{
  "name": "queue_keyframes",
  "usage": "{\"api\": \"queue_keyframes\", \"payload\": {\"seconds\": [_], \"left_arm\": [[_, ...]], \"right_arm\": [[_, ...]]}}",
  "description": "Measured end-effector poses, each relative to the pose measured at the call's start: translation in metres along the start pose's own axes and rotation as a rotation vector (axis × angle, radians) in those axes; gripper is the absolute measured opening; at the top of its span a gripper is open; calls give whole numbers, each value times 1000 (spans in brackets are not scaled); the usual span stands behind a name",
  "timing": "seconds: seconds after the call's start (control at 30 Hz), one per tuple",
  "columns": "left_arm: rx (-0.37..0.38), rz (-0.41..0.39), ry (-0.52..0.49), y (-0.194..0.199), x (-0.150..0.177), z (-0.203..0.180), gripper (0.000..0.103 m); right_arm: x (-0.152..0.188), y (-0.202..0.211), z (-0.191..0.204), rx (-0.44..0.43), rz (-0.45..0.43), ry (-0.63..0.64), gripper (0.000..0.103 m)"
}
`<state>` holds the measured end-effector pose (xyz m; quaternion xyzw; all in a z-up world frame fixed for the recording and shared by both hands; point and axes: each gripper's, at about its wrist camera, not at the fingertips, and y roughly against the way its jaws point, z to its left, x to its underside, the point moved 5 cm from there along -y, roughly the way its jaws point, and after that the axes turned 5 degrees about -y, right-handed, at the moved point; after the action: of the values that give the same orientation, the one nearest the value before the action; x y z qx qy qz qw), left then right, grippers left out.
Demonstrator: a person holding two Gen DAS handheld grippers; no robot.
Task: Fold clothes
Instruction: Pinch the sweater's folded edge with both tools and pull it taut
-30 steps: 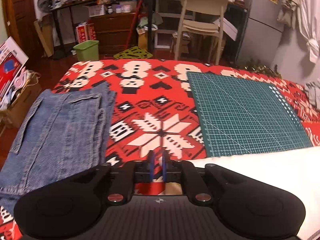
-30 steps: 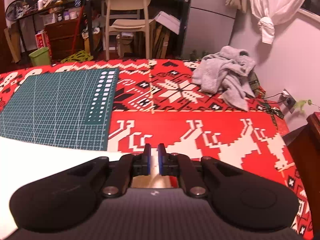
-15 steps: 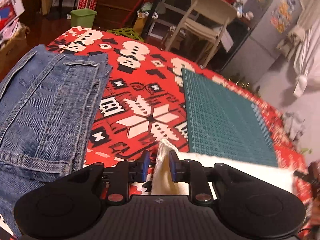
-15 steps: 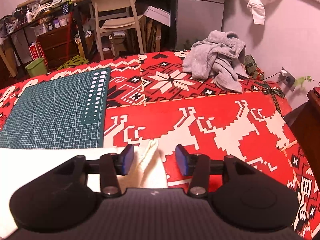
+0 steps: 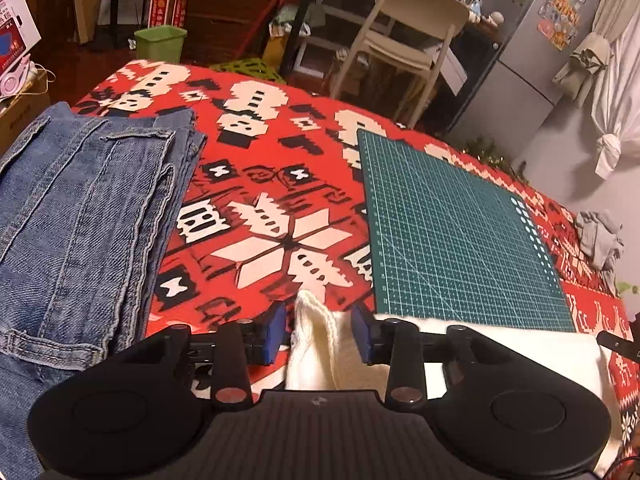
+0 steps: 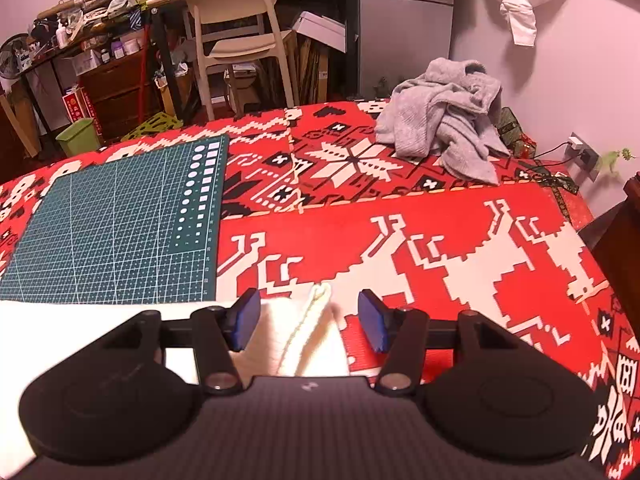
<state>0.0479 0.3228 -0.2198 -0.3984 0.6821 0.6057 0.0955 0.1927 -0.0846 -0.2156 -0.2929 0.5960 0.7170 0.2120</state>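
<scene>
A cream-white knitted garment lies along the near edge of the red patterned bedspread. Its left corner bunches up between the blue pads of my left gripper, which stands open around it without pinching. The right corner of the same garment sits between the spread jaws of my right gripper, also open. The white cloth stretches flat between the two grippers, just in front of the green cutting mat. Folded blue jeans lie at the left.
A crumpled grey garment lies at the far right of the bed, near a wall socket and cable. The green mat covers the middle. Beyond the bed stand a white chair, a green bin and cluttered shelves.
Both grippers went from shut to open, letting go of the white garment's corners, which now rest loose between the pads. The left camera tilted and shifted slightly.
</scene>
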Motion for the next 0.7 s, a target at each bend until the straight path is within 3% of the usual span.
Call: {"api": "queue_keyframes", "payload": {"seconds": [0.03,0.07,0.1,0.17,0.4,0.63,0.7], "left_arm": [[-5,2,3,-2,1,0,18],[-12,-1,5,-3,2,0,16],[-26,-8,-1,-1,3,-2,13],[-58,-34,-23,3,3,-7,11],[-138,-114,-103,15,-9,-22,11],[-176,-63,-138,-13,-23,-25,11],[-145,-68,-105,-9,-26,-22,16]], "right_arm": [[1,-2,1,0,-1,2,58],[1,-3,3,1,-2,3,51],[2,-5,5,-3,3,8,43],[3,-7,8,32,-2,17,14],[-5,-2,11,64,9,42,9],[-25,-14,11,60,-18,31,10],[-24,-13,12,71,-34,46,12]]}}
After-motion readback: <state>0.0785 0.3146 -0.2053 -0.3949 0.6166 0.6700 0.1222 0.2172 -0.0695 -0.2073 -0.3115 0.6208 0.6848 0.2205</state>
